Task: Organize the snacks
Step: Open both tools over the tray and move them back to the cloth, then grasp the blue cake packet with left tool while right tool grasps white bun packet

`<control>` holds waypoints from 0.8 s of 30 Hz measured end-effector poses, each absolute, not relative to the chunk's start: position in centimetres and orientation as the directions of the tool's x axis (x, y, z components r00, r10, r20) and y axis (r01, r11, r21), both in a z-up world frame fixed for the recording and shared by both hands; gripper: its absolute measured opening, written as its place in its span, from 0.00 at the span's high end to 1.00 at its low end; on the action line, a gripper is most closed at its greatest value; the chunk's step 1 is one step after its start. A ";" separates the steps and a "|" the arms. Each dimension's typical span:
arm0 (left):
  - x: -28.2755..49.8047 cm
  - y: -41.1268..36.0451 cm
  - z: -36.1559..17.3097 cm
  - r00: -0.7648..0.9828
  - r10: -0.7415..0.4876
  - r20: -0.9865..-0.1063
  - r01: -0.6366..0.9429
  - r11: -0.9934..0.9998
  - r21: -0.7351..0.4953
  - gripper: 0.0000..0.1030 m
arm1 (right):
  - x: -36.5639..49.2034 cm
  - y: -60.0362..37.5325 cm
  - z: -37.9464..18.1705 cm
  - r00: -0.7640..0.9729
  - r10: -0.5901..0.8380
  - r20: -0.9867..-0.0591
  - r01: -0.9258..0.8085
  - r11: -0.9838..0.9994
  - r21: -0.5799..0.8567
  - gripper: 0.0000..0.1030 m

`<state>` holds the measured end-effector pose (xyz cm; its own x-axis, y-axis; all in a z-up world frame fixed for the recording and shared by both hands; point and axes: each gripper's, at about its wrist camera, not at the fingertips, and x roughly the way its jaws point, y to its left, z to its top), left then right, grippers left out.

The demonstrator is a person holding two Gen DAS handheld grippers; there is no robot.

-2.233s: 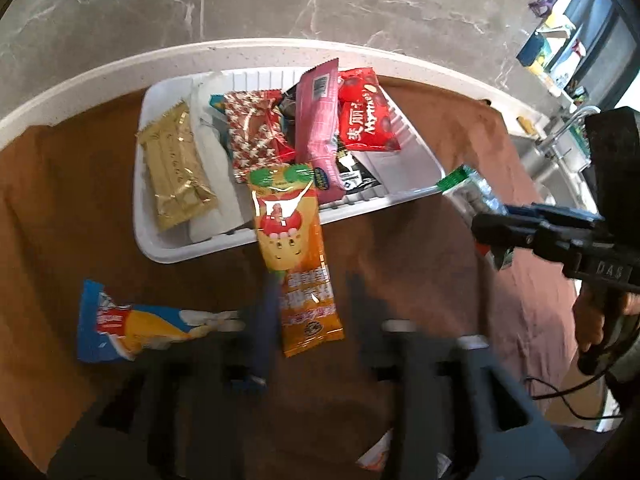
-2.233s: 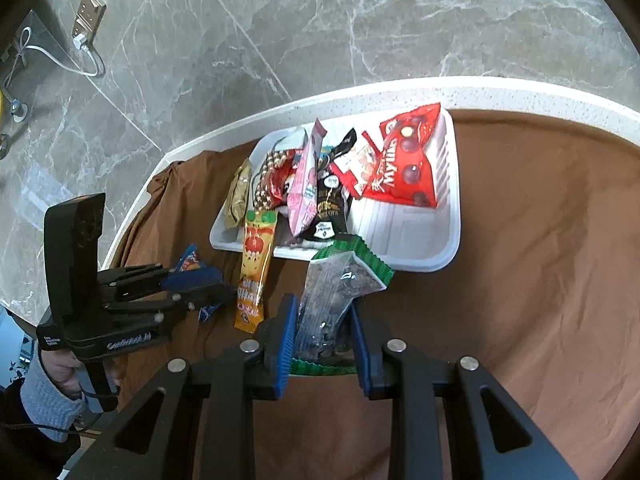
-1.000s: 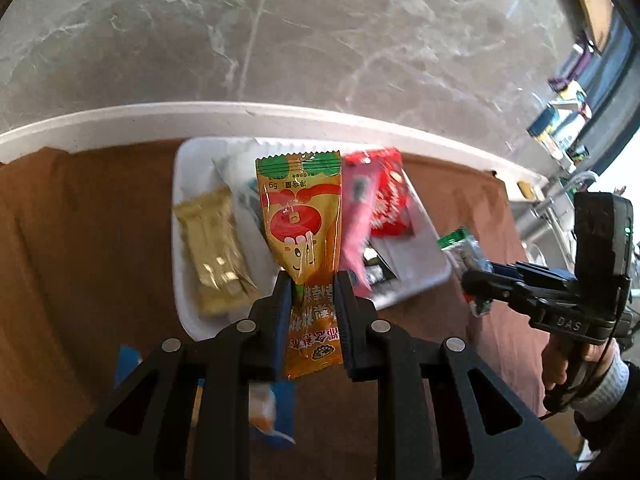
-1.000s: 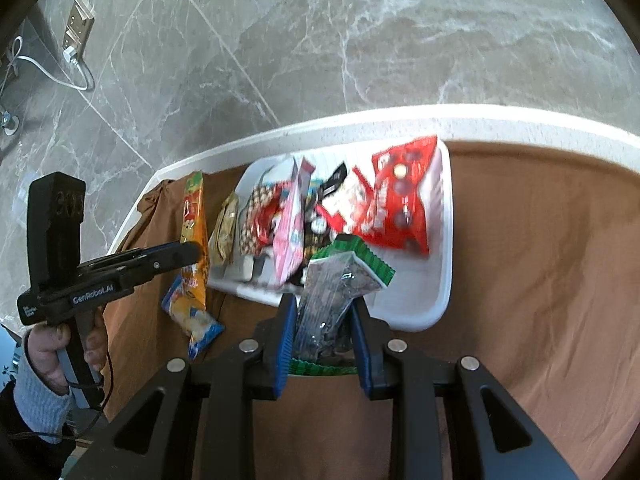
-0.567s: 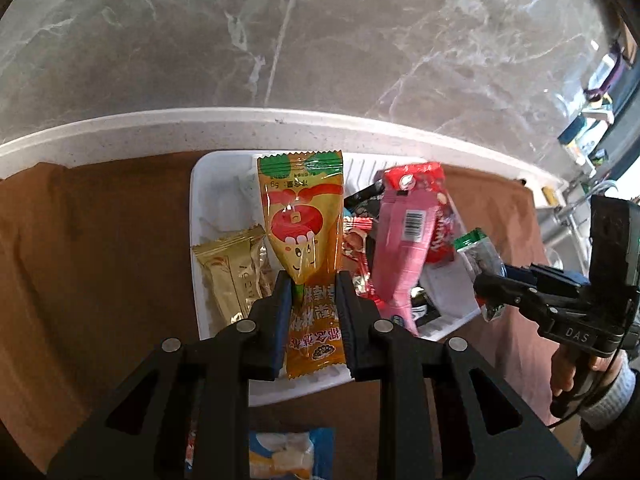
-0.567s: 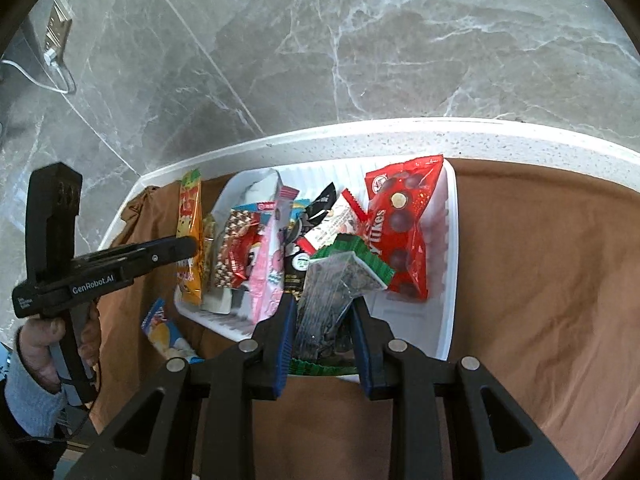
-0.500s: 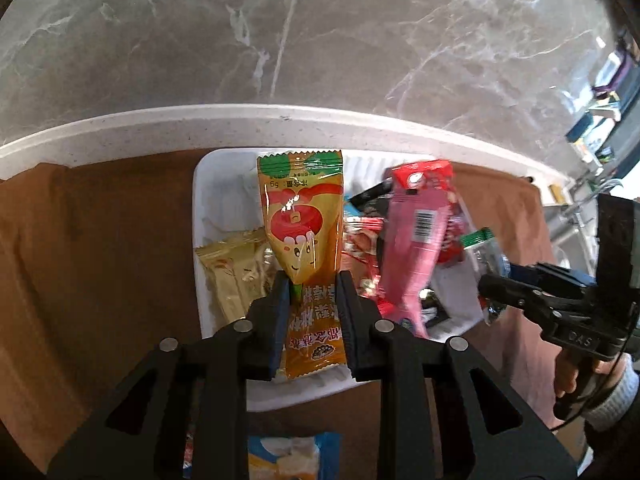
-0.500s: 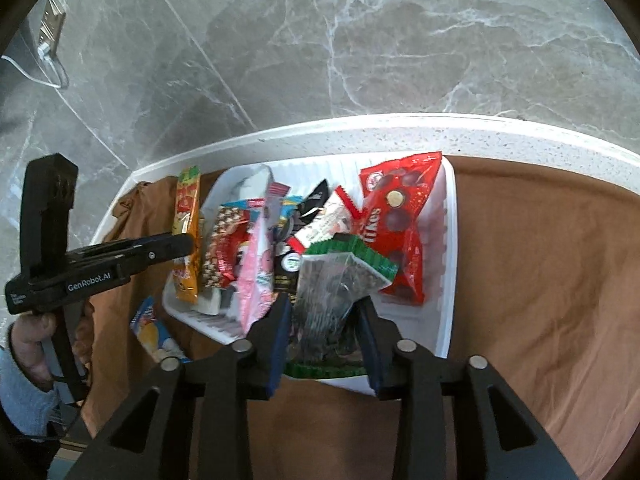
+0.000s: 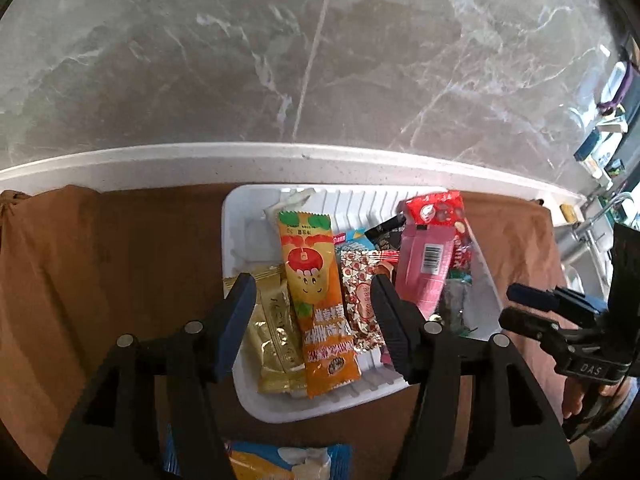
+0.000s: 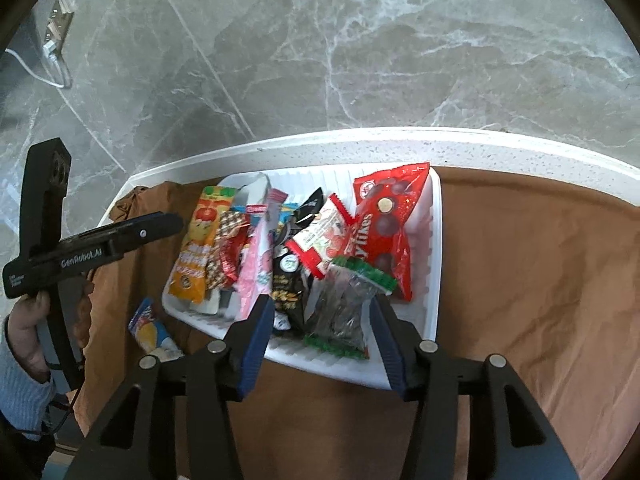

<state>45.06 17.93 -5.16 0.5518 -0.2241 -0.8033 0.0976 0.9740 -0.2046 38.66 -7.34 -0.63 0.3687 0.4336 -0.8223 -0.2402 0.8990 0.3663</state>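
A white ribbed tray (image 9: 230, 224) (image 10: 435, 240) on the brown cloth holds several snack packs. My left gripper (image 9: 310, 294) hangs over its near left part, jaws opening. The orange pack (image 9: 316, 300) (image 10: 198, 240) lies in the tray between the spread pads, untouched, beside a gold pack (image 9: 274, 332). My right gripper (image 10: 320, 312) is over the tray's near edge, jaws opening. The clear green-edged pack (image 10: 344, 308) lies in the tray between its pads, free of them. A blue pack (image 9: 288, 462) (image 10: 150, 328) lies on the cloth outside the tray.
A red pack (image 10: 386, 228), a pink pack (image 9: 428, 264) and dark packs fill the tray's middle. A white counter rim (image 9: 160, 164) and marble wall lie behind. Each gripper shows in the other's view, held by a hand (image 10: 28, 320). A sink tap (image 9: 616, 204) is far right.
Both grippers opened and let go: the orange pack dropped into the tray's left side, the green-edged pack onto its near edge. The left gripper moved over the tray.
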 end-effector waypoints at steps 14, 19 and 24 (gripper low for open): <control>34.9 20.6 -4.6 0.545 -0.180 -0.819 0.140 0.983 -0.123 0.42 | 29.1 -5.5 4.0 0.316 0.477 -0.820 -0.395 0.852 0.343 0.47; 32.0 21.6 -5.5 0.521 -0.133 -0.843 0.142 0.988 -0.068 0.42 | 25.0 -3.8 3.3 0.252 0.496 -0.831 -0.462 0.816 0.347 0.47; 29.2 22.4 -5.8 0.504 -0.111 -0.857 0.146 0.988 -0.043 0.42 | 20.8 -2.4 2.1 0.194 0.498 -0.845 -0.505 0.790 0.349 0.47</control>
<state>29.25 22.37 -5.80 0.5036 -0.1111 -0.8567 0.1457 0.9884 -0.0425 20.76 -2.40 2.09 0.1939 0.4977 -0.8454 -0.5048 0.7895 0.3490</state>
